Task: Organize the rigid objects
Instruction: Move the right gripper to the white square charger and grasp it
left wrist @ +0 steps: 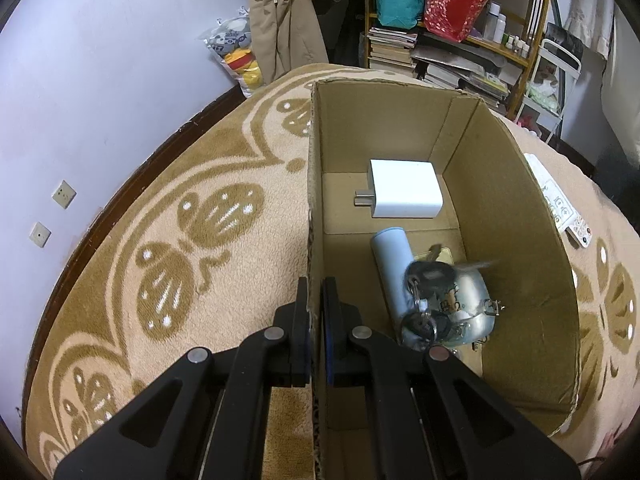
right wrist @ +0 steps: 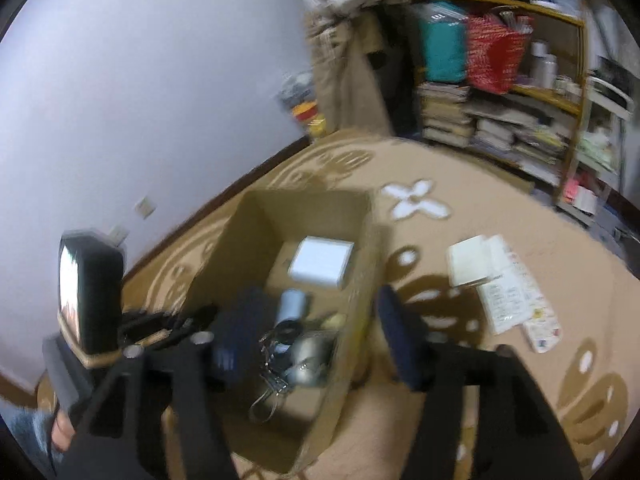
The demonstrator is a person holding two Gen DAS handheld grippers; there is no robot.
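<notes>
Pale wall point(left wrist: 120, 60), patterned tan carpet point(left wrist: 180, 240), cluttered wooden shelf point(left wrist: 532, 40).

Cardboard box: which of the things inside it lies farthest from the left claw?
The white charger, with its metal plug pointing sideways. It lies alone at the far end of the cardboard box; the pale blue cylinder and the keys lie nearer the left claw.

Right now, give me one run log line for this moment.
left gripper: shut on cardboard box wall | right gripper: open, empty, above box | in box: white charger, keys | outside: remote

Patterned blanket point(left wrist: 200, 240), bookshelf point(left wrist: 460, 40), hanging coat point(left wrist: 280, 20).
</notes>
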